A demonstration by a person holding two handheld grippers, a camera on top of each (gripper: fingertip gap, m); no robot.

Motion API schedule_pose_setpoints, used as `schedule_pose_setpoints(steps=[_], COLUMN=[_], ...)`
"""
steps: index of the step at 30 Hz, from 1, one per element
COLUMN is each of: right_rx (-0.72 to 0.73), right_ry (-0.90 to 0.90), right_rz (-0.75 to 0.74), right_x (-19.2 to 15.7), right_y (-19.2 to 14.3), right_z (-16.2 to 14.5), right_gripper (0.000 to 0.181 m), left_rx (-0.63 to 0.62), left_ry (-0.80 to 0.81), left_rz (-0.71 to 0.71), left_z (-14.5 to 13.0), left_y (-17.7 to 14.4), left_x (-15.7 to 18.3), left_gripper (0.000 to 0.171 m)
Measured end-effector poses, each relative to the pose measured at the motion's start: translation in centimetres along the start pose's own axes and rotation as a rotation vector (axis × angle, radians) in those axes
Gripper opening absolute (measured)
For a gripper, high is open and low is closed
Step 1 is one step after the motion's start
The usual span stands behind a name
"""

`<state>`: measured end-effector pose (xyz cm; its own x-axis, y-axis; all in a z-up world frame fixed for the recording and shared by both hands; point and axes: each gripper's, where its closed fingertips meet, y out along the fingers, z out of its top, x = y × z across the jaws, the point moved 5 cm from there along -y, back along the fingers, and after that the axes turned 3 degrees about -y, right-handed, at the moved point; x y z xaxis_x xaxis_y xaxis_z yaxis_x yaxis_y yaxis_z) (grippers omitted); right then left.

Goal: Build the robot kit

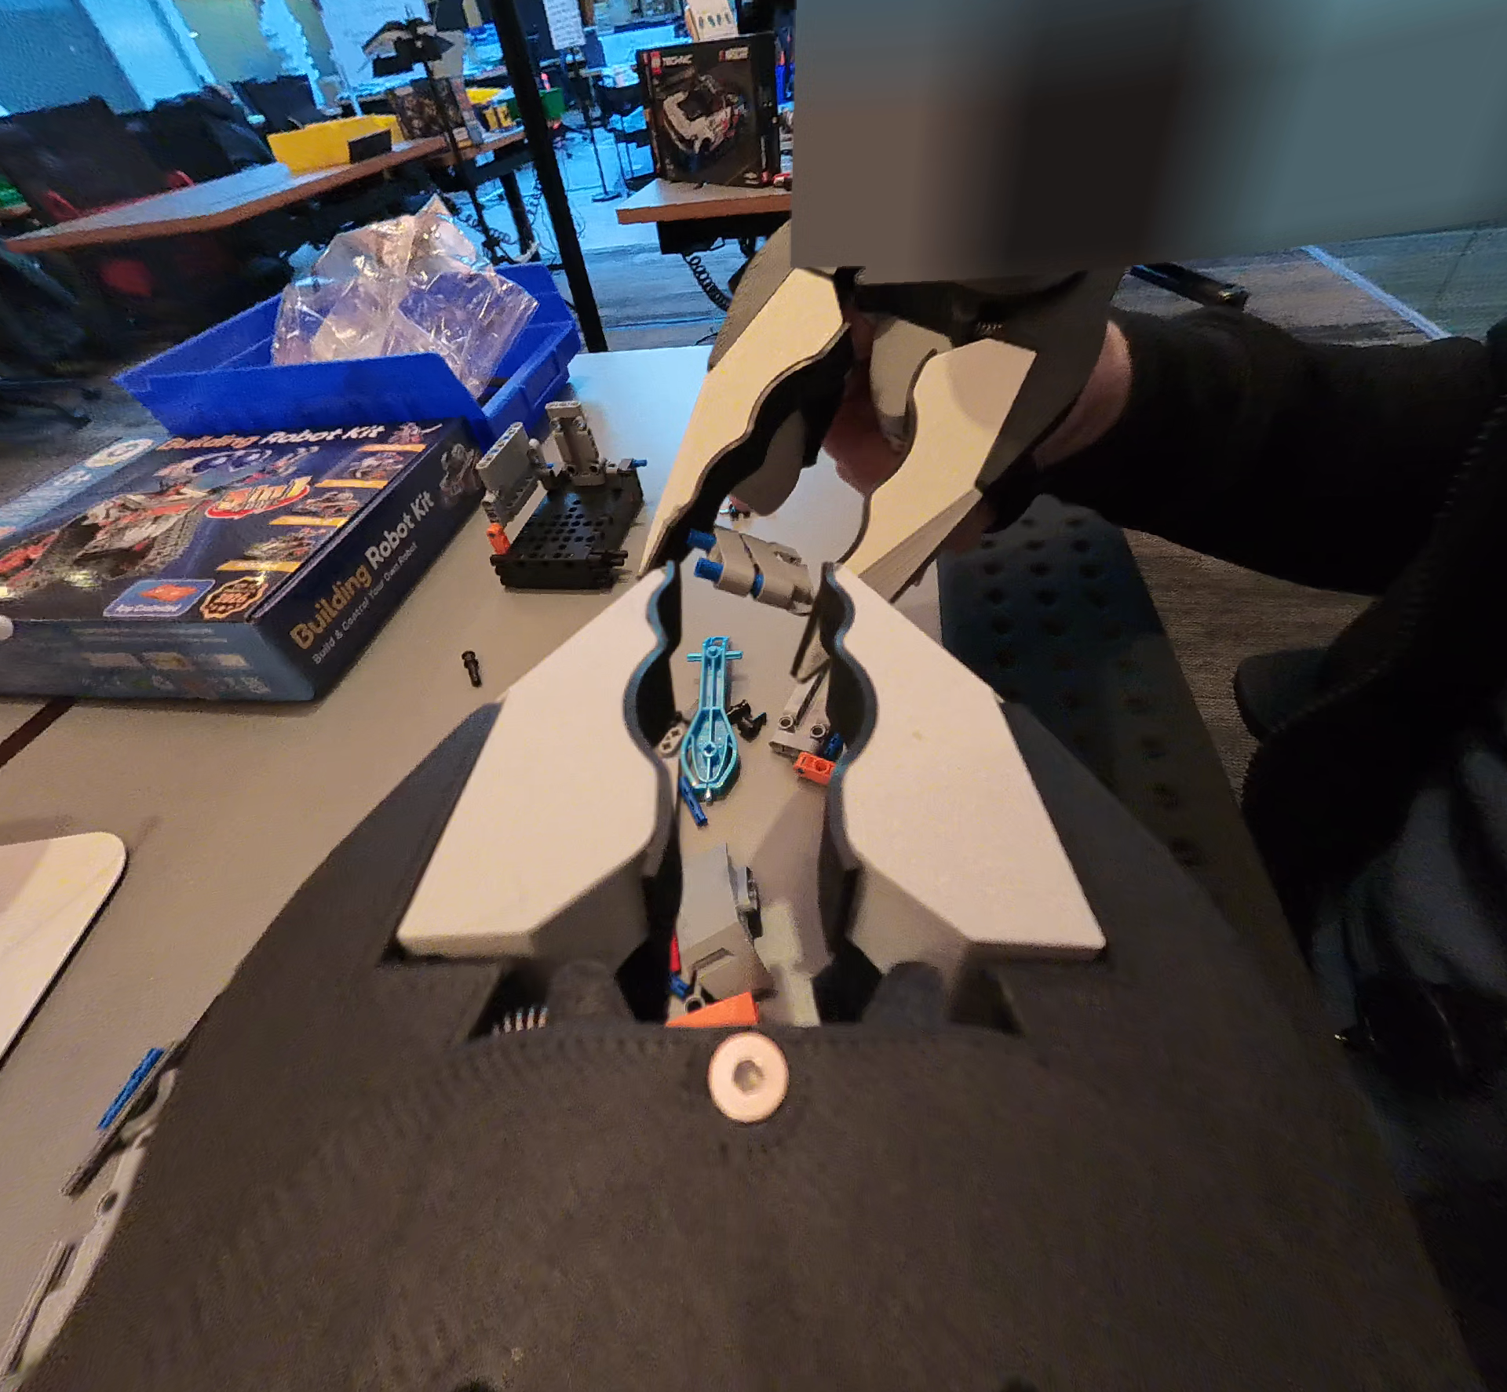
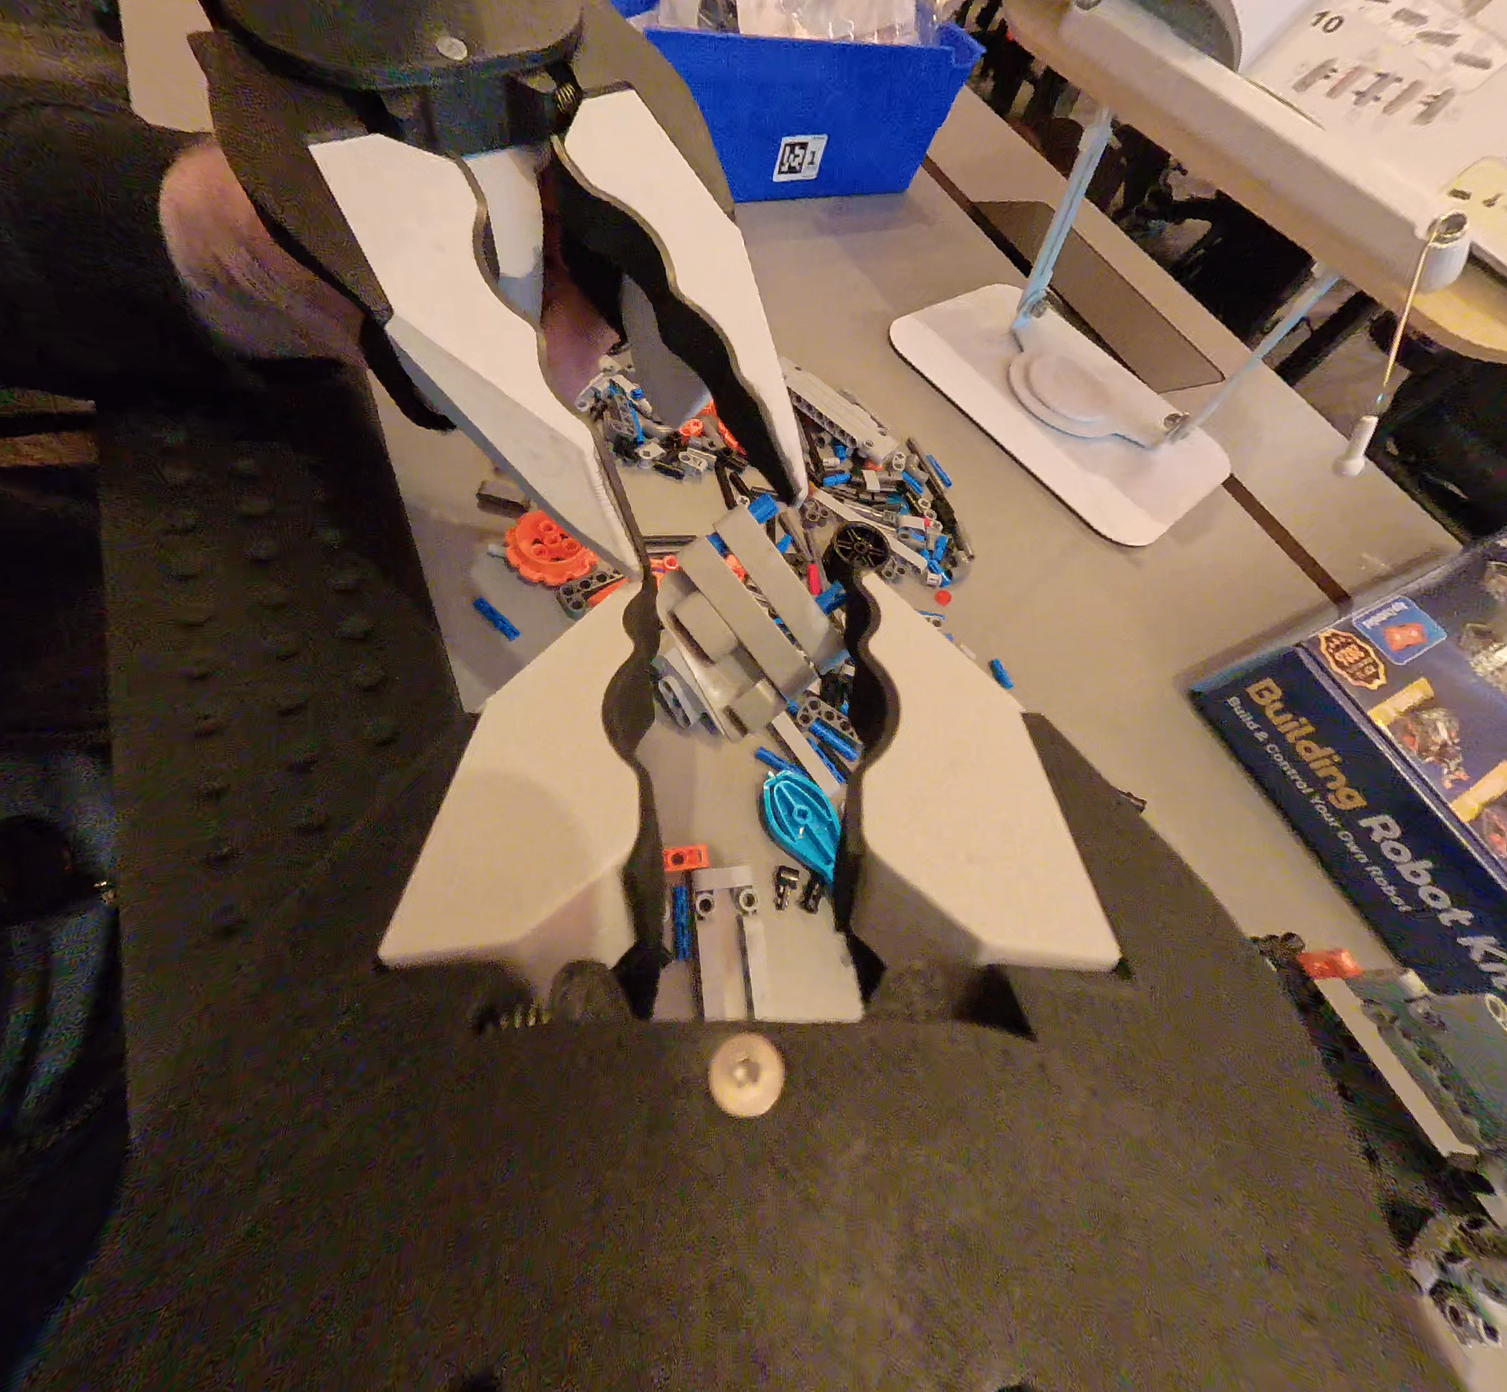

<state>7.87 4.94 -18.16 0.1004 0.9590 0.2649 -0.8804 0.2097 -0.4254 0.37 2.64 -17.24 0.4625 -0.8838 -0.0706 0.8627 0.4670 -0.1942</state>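
Note:
A grey beam assembly with blue pins [image 1: 754,570] hangs above the table, and both grippers meet tip to tip around it. My left gripper [image 1: 750,577] closes on its near end in the left wrist view. My right gripper [image 2: 750,599] closes on the same assembly [image 2: 734,627] in the right wrist view. The right gripper's fingers [image 1: 750,391] come in from the upper right, and the left gripper's fingers [image 2: 457,309] from the upper left. Below lie a teal oval part [image 1: 709,733], which also shows in the right wrist view [image 2: 803,823], and small loose pieces.
A pile of loose parts [image 2: 864,472] and an orange gear [image 2: 542,546] lie on the grey table [image 1: 245,782]. A black plate build [image 1: 571,513], a kit box [image 1: 228,538] and a blue bin [image 1: 351,374] stand to the left. A booklet on a stand [image 2: 1060,415] is to the right. Left and right tips are no more than a few centimetres apart.

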Motion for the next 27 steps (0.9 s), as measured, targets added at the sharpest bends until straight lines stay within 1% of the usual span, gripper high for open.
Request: schedule_pose_setpoints(steps=[2, 3, 8, 12, 15, 16, 17, 18, 19, 21, 24, 27], right_rx=[-0.011, -0.020, -0.035, -0.036, -0.042, -0.020, 0.032, 0.047, 0.026, -0.009, -0.023, -0.016], right_ry=[-0.026, -0.037, -0.017, -0.011, -0.014, -0.011, -0.005, -0.006, -0.031, -0.065, -0.024, -0.024], right_rz=[0.001, 0.002, 0.011, 0.031, 0.026, 0.027, 0.041, 0.048, 0.024, -0.014, -0.006, 0.001], right_x=[-0.2, -0.3, -0.5, -0.8, -0.6, -0.5, -0.6, -0.5, -0.3, 0.1, 0.7, 1.0], right_y=[0.0, 0.1, 0.4, 0.4, 0.5, 0.3, 0.0, -0.2, -0.2, 0.2, 0.2, 0.0], right_z=[-0.1, -0.1, -0.2, 0.1, 0.3, 0.5, 1.2, 1.5, 1.4, 0.8, -0.4, -0.8], right_gripper=[0.044, 0.044, 0.043, 0.043, 0.043, 0.042, 0.030, 0.030, 0.034, 0.035, 0.046, 0.044], left_rx=[-0.017, -0.023, -0.079, -0.128, -0.153, -0.168, -0.190, -0.186, -0.163, -0.141, -0.127, -0.087], left_ry=[0.009, 0.021, 0.146, 0.164, 0.190, 0.214, 0.239, 0.220, 0.168, 0.122, 0.054, -0.065], left_rz=[0.010, -0.007, 0.016, -0.036, -0.037, -0.019, 0.007, -0.006, -0.029, -0.030, -0.058, -0.100], left_z=[-0.2, -0.3, -0.3, -0.1, 0.0, -0.1, -0.4, -0.6, -0.5, -0.3, -0.5, -0.5], left_y=[0.0, 0.1, 0.2, 0.0, 0.0, -0.1, 0.1, 0.2, 0.2, 0.0, -0.2, -0.5], left_x=[-0.2, 0.1, 0.3, 0.4, 0.2, 0.0, -0.3, -0.3, -0.4, -0.9, -1.5, -2.2], left_gripper=[0.023, 0.020, 0.021, 0.022, 0.020, 0.001, 0.001, 0.001, 0.001, 0.001, 0.000, 0.001])
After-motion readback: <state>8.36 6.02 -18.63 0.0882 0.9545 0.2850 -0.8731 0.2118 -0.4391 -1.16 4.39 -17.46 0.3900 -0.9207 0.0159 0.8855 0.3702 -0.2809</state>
